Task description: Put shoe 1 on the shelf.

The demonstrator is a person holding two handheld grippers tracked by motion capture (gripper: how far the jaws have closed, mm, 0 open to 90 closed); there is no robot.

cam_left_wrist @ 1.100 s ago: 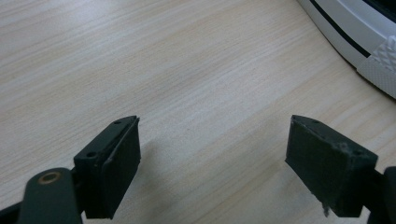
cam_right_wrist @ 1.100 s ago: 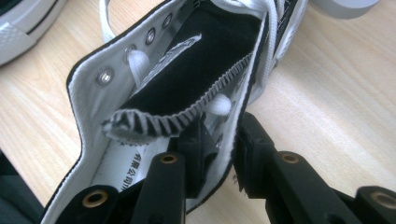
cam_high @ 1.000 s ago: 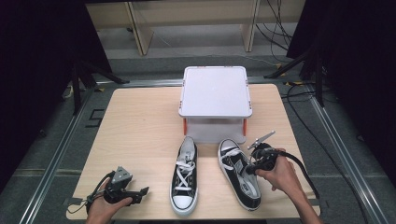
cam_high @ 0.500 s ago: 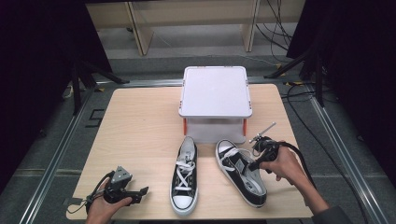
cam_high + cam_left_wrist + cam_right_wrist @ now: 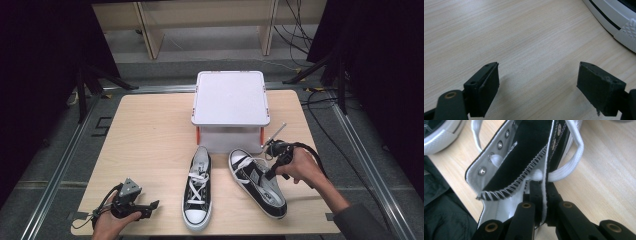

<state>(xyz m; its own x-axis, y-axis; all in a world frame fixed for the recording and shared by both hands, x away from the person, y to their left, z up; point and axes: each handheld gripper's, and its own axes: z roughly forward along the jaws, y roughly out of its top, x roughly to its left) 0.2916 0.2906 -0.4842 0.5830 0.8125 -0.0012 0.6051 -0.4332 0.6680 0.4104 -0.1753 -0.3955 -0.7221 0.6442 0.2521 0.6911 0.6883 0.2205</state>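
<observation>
Your right gripper (image 5: 541,195) has just closed, its jaws pinching the side wall of the black canvas sneaker with white laces (image 5: 260,182), which seems tilted on the pale wooden table (image 5: 150,135) before the white lidded plastic box (image 5: 230,97). Beside it lies the matching second sneaker (image 5: 197,192). Your left gripper (image 5: 537,85) rests open on the table.

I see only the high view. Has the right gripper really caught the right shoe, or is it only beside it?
Observer: It has. In the right gripper view the right gripper is shut on the side wall of the right shoe, beside the eyelets.
Operator: And the lace?
Observer: A white lace loops just outside the jaws, not pinched.
Operator: The left gripper?
Observer: The left gripper is open over bare table; the toe of the left shoe lies farther off.
</observation>
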